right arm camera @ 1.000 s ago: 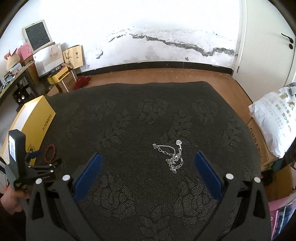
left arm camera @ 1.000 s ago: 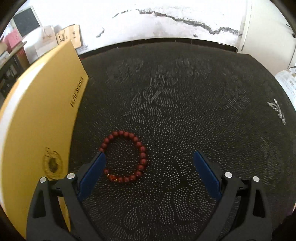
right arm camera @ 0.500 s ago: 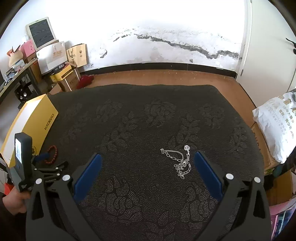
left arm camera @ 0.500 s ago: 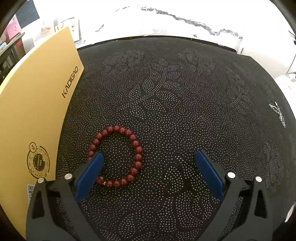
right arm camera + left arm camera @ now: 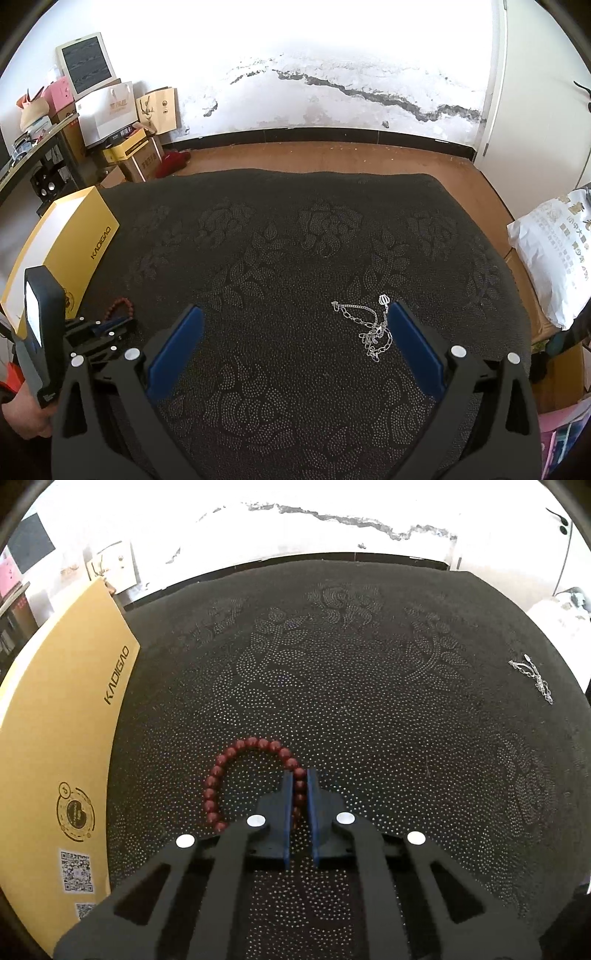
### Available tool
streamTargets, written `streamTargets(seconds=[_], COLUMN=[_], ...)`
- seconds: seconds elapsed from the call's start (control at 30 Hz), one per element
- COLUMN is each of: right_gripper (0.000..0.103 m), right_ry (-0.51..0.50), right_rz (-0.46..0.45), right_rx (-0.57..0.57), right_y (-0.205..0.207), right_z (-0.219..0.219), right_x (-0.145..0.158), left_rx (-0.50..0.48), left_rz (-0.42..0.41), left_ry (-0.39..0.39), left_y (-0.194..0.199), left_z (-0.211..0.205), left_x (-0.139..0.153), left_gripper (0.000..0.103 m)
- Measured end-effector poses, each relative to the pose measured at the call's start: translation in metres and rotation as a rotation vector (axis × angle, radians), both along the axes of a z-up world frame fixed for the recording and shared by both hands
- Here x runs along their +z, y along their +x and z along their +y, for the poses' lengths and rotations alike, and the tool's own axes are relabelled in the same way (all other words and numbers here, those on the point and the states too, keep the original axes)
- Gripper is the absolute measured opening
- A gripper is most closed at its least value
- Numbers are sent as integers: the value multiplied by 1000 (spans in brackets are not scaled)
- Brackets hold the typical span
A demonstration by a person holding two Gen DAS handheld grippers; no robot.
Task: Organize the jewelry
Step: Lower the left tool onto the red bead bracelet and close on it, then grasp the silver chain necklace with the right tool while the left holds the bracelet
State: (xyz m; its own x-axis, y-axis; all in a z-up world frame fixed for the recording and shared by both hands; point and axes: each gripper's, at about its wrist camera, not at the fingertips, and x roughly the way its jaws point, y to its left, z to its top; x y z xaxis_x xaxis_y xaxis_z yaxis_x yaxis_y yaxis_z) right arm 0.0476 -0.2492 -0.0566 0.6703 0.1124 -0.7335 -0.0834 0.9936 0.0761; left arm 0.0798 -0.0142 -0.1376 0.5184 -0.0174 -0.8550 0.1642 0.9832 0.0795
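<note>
A red bead bracelet (image 5: pixel 236 771) lies on the dark patterned cloth (image 5: pixel 369 709) beside a yellow box (image 5: pixel 62 746). My left gripper (image 5: pixel 299 775) is shut on the bracelet's right side, with beads pinched between its blue pads. The same bracelet (image 5: pixel 120 305) and left gripper (image 5: pixel 110 326) show at the left of the right wrist view. A silver chain (image 5: pixel 369 328) lies in a loose heap on the cloth, and it also shows small as the chain (image 5: pixel 532 677) at the far right. My right gripper (image 5: pixel 295 321) hovers open above the cloth, its right finger beside the chain.
The yellow box (image 5: pixel 70 243) stands open at the cloth's left edge. Boxes and bags (image 5: pixel 118 122) are stacked by the back wall at the left. A white sack (image 5: pixel 554 258) lies right of the cloth. A hand (image 5: pixel 26 410) holds the left gripper's handle.
The left gripper shifted right over the bracelet's right side and its jaws closed on the beads. The right gripper stayed open and drifted slightly toward the chain.
</note>
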Motion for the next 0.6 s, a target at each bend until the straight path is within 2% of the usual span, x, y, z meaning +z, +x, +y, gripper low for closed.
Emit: streamTargets(seconds=[0.13, 0.27, 0.4, 0.6], right_gripper=[96, 96, 96, 96], right_ry=[-3, -1, -8, -28], right_rz=[0, 0, 12, 80], right_rx=[-3, -6, -32, -87], right_y=[0, 0, -1, -2], right_z=[0, -5, -18, -44], right_x=[-1, -1, -6, -33], left_rx=[3, -5, -15, -42], left_rz=[13, -26, -54, -105], left_ry=[4, 43, 16, -38], left_y=[0, -2, -4, -5], left_z=[-4, -7, -17, -36], left_x=[3, 16, 44, 79], left_gripper=[7, 7, 7, 7])
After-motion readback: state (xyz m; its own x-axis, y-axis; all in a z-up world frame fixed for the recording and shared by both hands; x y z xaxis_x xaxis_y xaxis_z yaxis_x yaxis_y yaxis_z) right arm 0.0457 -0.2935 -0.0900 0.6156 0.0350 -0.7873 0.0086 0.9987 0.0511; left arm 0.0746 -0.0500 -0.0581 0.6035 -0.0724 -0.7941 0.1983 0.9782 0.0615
